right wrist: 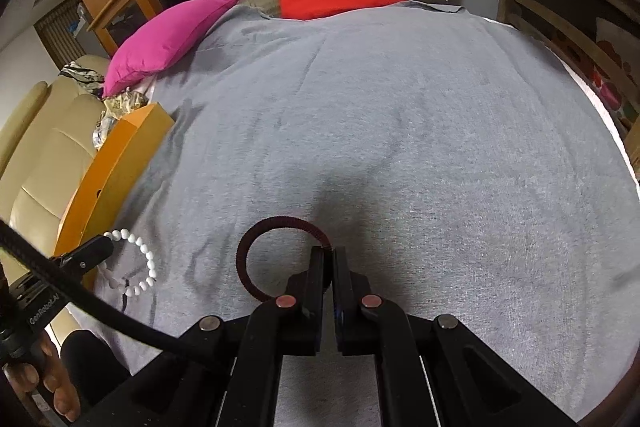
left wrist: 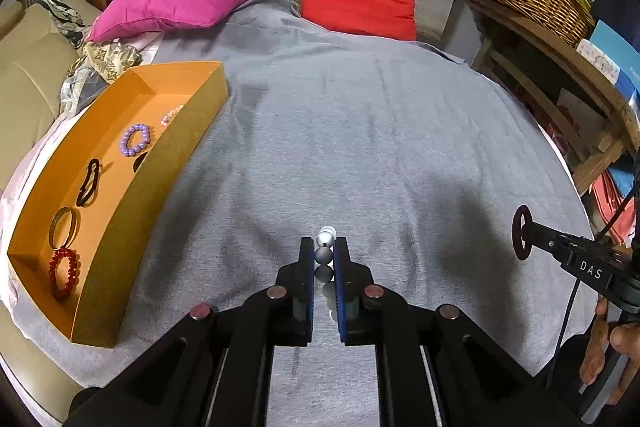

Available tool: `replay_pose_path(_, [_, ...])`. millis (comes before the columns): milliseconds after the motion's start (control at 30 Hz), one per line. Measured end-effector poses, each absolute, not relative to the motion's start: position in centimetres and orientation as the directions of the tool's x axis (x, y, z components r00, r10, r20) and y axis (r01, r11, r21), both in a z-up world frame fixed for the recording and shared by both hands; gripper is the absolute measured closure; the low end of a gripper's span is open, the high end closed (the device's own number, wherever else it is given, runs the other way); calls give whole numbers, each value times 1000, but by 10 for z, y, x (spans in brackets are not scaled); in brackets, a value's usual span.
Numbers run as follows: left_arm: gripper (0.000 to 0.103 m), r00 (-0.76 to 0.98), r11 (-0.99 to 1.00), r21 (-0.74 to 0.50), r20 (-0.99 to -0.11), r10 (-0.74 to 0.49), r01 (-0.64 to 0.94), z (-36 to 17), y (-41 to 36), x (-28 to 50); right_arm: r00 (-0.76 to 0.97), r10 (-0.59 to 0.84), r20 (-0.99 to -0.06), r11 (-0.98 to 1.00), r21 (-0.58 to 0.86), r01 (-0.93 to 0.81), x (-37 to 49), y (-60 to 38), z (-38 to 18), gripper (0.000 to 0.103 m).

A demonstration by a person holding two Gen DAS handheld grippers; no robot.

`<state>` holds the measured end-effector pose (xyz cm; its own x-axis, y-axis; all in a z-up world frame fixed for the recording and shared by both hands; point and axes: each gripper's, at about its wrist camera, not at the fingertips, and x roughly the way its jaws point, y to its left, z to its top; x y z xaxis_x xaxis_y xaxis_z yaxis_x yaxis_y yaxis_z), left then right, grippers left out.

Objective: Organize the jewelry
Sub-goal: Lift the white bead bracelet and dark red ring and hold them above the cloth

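My left gripper (left wrist: 323, 247) is clamped on a white bead bracelet (left wrist: 325, 255), held above the grey blanket (left wrist: 360, 131); the orange tray (left wrist: 160, 163) lies ahead to its left, holding a purple bead bracelet (left wrist: 135, 139) and a red bead bracelet (left wrist: 64, 273); my right gripper (right wrist: 331, 259) pinches a dark red ring bracelet (right wrist: 244, 255), whose loop curves out to its left.
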<state>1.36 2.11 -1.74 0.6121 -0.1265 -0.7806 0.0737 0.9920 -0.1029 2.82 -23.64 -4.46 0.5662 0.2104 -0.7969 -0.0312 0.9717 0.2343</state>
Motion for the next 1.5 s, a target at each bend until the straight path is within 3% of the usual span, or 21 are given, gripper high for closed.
replay_pose_path(1500, [94, 645, 992, -128, -759, -84, -22, -8, 73, 6, 552, 214, -806, 976, 159, -147, 36, -173, -32, 99])
